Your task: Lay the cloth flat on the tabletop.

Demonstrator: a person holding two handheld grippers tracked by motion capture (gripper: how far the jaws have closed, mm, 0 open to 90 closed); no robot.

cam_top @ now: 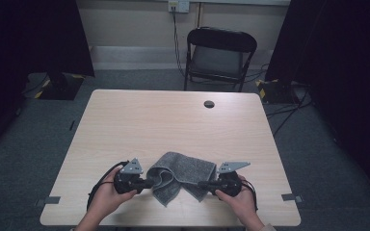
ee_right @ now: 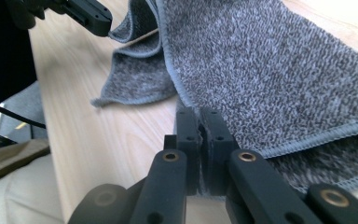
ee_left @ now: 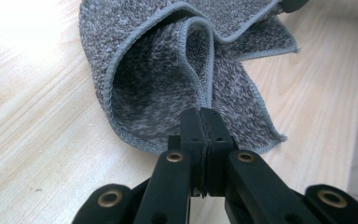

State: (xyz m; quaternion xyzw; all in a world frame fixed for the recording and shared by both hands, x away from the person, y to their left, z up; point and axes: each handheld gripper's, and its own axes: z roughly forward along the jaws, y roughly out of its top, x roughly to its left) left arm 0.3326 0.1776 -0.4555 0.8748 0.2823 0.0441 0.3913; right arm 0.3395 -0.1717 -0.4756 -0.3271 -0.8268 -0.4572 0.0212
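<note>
Two thin hems of the grey terry cloth (cam_top: 180, 175) are pinched by the left gripper (ee_left: 200, 116) and right gripper (ee_right: 199, 116); a corner could be lost to an uneven pull.

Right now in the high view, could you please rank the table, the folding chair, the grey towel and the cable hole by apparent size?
1. table
2. folding chair, though it stands farther off, so it looks smaller than it is
3. grey towel
4. cable hole

Both grippers are black. The left gripper (cam_top: 147, 183) and the right gripper (cam_top: 201, 183) each have a grey three-cornered plate on top and a black cable looping behind. Round brass-coloured pins sit in the jaw arms. Bare forearms; a light cuff shows on the right.
</note>
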